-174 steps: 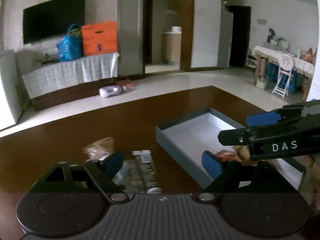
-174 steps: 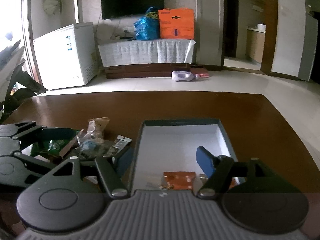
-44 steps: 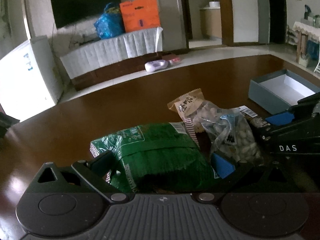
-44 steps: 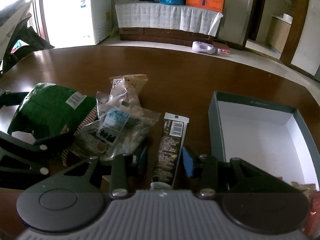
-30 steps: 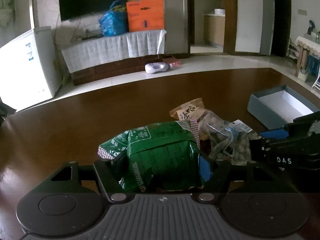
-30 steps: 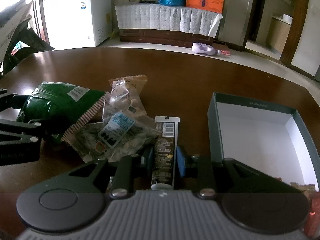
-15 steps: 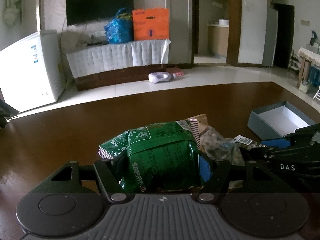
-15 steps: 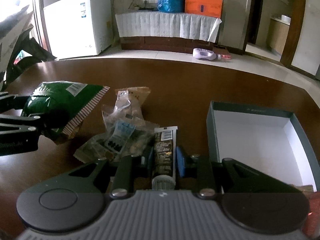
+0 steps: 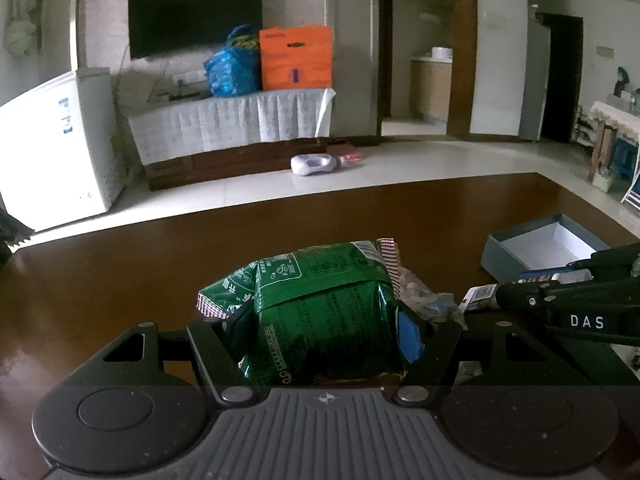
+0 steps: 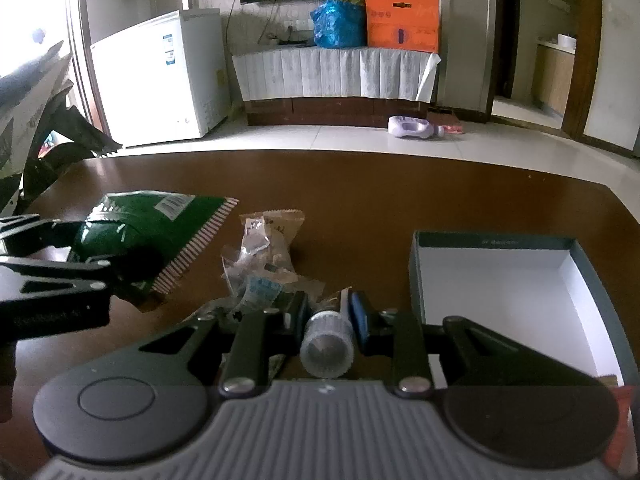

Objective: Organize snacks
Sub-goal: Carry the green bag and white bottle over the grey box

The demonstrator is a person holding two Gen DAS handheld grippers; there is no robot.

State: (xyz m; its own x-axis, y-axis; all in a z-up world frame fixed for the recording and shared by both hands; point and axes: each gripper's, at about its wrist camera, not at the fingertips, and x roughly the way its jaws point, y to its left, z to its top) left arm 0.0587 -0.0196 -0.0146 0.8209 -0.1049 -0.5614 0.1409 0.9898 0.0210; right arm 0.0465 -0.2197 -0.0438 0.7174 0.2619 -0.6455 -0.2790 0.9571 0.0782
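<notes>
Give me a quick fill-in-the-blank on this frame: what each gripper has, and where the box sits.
1. The left gripper is shut on a ____ snack bag.
2. The right gripper is shut on a slim snack ____.
3. In the right wrist view, the open box lies to the ____ of the clear packets.
4. The box's inside is ____.

Missing words: green; tube; right; white

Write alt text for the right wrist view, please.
The right claw is shut on a slim snack stick above a brown table. An open grey box sits to its right; the left claw grips a green bag at left.
</notes>
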